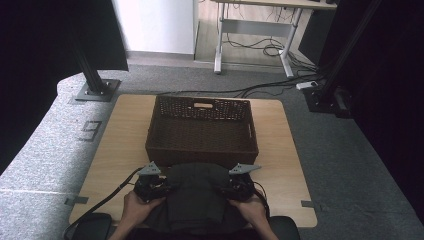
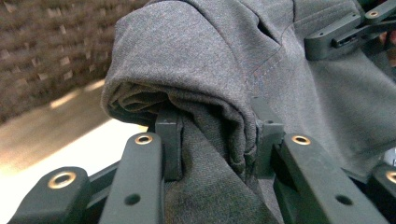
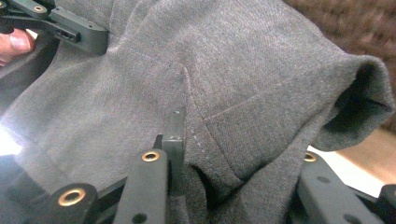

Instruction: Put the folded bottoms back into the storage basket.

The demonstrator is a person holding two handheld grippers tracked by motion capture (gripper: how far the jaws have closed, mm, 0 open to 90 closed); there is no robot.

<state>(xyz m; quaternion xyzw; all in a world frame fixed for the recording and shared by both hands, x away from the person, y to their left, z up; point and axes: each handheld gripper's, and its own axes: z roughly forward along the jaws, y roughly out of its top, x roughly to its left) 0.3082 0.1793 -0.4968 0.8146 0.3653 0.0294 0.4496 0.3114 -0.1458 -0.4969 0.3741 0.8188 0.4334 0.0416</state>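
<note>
A folded dark grey garment (image 1: pixel 196 196) lies at the table's near edge, just in front of a brown wicker basket (image 1: pixel 201 131). My left gripper (image 1: pixel 152 186) grips the garment's left side and my right gripper (image 1: pixel 239 186) grips its right side, each held by a hand. In the left gripper view the black jaws pinch a thick fold of the grey garment (image 2: pixel 201 84), and the left gripper (image 2: pixel 212 135) is shut on it. The right gripper (image 3: pixel 233 144) is likewise shut on the grey garment (image 3: pixel 224 79), with cloth bulging over one jaw.
The basket (image 1: pixel 201 131) is empty and stands mid-table on the light wooden table (image 1: pixel 122 135). Grey carpet surrounds the table, with black stand bases (image 1: pixel 97 91) at the back left and right. A cable (image 1: pixel 107 200) trails from the left gripper.
</note>
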